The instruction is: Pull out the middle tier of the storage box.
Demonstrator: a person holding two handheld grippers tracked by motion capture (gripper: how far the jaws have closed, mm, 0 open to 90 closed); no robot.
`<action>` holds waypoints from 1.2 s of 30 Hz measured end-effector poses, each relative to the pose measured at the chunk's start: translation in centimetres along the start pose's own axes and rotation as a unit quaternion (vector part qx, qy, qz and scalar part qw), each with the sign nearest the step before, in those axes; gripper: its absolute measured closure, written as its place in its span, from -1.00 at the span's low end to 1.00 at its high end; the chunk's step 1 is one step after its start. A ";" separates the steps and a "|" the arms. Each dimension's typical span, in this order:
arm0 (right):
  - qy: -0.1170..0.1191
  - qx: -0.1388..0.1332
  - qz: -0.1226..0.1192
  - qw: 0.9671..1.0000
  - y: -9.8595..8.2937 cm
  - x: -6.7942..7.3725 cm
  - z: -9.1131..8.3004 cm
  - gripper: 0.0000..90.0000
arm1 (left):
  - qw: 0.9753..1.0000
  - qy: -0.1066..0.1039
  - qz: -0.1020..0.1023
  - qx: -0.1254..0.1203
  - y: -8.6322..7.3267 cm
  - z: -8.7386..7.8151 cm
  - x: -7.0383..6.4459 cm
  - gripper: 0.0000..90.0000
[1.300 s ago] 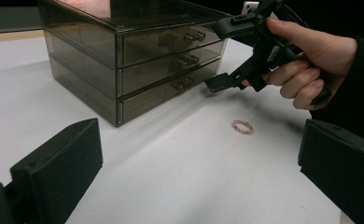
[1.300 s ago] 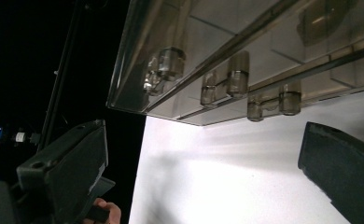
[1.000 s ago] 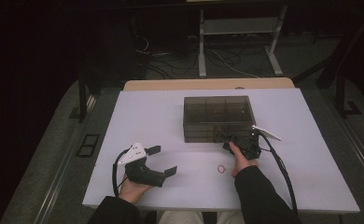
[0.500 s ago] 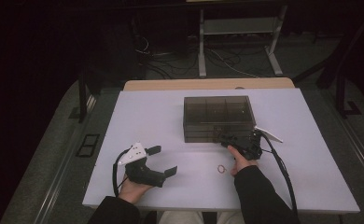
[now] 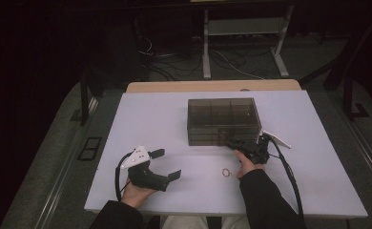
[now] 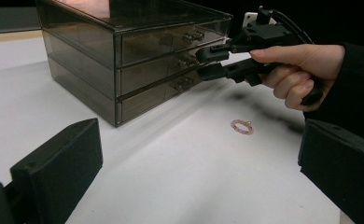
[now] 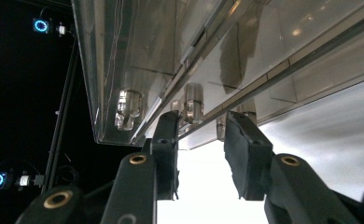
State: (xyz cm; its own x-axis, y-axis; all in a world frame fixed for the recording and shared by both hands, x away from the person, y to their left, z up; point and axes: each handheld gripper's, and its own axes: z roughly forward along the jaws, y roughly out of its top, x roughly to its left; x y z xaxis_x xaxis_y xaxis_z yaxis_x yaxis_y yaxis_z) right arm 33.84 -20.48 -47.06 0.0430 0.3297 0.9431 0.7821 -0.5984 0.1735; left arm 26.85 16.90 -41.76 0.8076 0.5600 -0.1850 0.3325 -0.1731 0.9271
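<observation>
A smoky see-through drawer box (image 5: 224,121) with three stacked drawers stands mid-table. My right gripper (image 5: 232,142) is at its front right, open, its tips (image 6: 213,63) just short of the middle drawer's knob (image 6: 187,60). In the right gripper view the jaws (image 7: 201,140) stand apart, a clear knob (image 7: 193,103) just beyond the gap with nothing gripped. A small pink ring (image 5: 226,172) lies on the table near the right hand, also seen as the ring (image 6: 242,126). My left gripper (image 5: 166,164) rests open at the front left, its jaws wide apart (image 6: 201,172).
The white table (image 5: 150,119) ends at a wooden strip (image 5: 212,86) at the back. Cables trail from both grippers toward the front edge. Beyond the table the floor is dark, with a metal stand (image 5: 243,28) and loose wires.
My right gripper has edged left and closer to the drawer fronts. The left gripper and the ring have stayed put.
</observation>
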 end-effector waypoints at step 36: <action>0.011 -0.020 0.001 1.000 -0.8 0.1 0.2 0.77 | 1.000 -0.003 0.002 0.002 0.0 0.1 0.0 -1.00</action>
State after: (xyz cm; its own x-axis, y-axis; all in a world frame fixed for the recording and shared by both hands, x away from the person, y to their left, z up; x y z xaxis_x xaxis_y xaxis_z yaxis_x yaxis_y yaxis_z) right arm 33.37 -19.81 -47.19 0.0310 0.3119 0.9496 0.7571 -0.6276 0.1814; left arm 26.84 16.82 -41.78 0.8119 0.5545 -0.1824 0.3308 -0.1796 0.9265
